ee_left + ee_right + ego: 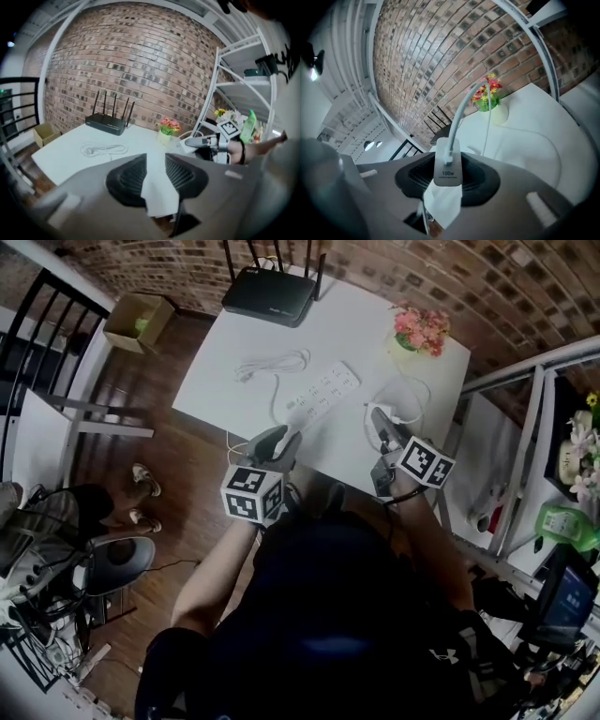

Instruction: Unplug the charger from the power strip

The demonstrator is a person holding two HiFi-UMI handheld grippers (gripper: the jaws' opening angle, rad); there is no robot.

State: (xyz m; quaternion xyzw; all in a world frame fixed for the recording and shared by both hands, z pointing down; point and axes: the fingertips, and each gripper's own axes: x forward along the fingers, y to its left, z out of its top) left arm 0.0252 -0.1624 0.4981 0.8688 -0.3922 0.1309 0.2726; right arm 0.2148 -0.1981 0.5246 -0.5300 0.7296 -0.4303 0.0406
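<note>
The white power strip (323,395) lies flat in the middle of the white table (225,371), with no charger in its sockets. In the right gripper view my right gripper (449,161) is shut on a white charger (448,165) marked 100w. The charger's white cable (461,112) rises from it and curves away. In the head view that gripper (382,425) hovers over the table's near right part, the charger cable (411,390) looping beyond it. My left gripper (279,439) hangs above the near table edge. Its jaws (155,160) stand apart with nothing between them.
A black router (270,294) stands at the table's far edge and a flower pot (420,331) at the far right corner. The strip's own cord (272,365) lies coiled on the left. A white shelf frame (525,427) is close on the right, and a cardboard box (138,320) sits on the floor on the left.
</note>
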